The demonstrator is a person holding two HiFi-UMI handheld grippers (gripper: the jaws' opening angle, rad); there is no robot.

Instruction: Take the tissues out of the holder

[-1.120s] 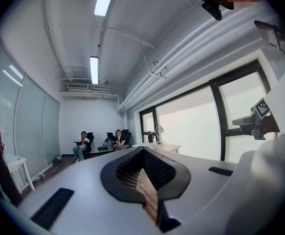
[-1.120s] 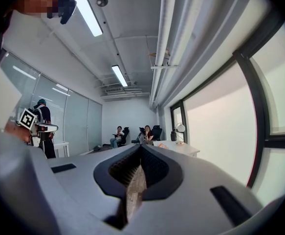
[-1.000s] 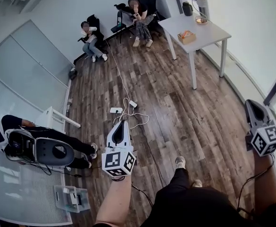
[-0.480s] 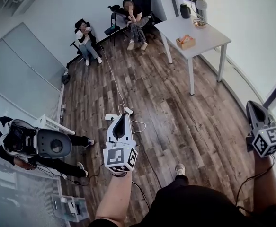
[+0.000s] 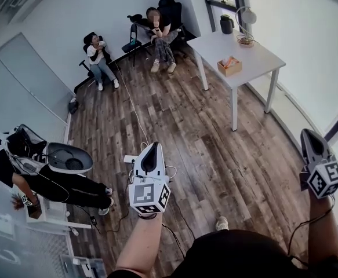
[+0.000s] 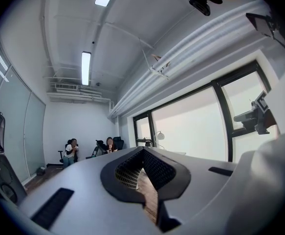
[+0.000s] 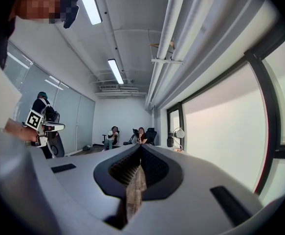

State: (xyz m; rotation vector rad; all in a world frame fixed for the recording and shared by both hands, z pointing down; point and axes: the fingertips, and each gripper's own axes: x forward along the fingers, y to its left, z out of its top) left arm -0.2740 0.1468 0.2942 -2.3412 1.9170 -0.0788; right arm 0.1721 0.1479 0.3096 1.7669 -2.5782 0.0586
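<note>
As I hold them over the floor (image 5: 203, 132), left gripper (image 5: 155, 146) and right gripper (image 5: 306, 133) are closed, empty; the tissue holder (image 5: 229, 66) stands near the table's (image 5: 260, 52) nearest corner.

- Floor (image 5: 215, 126): brown planks, streaky grain.
- Table (image 5: 261, 52): white.
- Holder (image 5: 229, 66): tan.
- Chair (image 5: 173, 6): black.
- Left gripper (image 5: 152, 146), right gripper (image 5: 306, 133): pale grey shells, black ribbed pads (image 7: 155, 169), black-and-white square markers.
</note>
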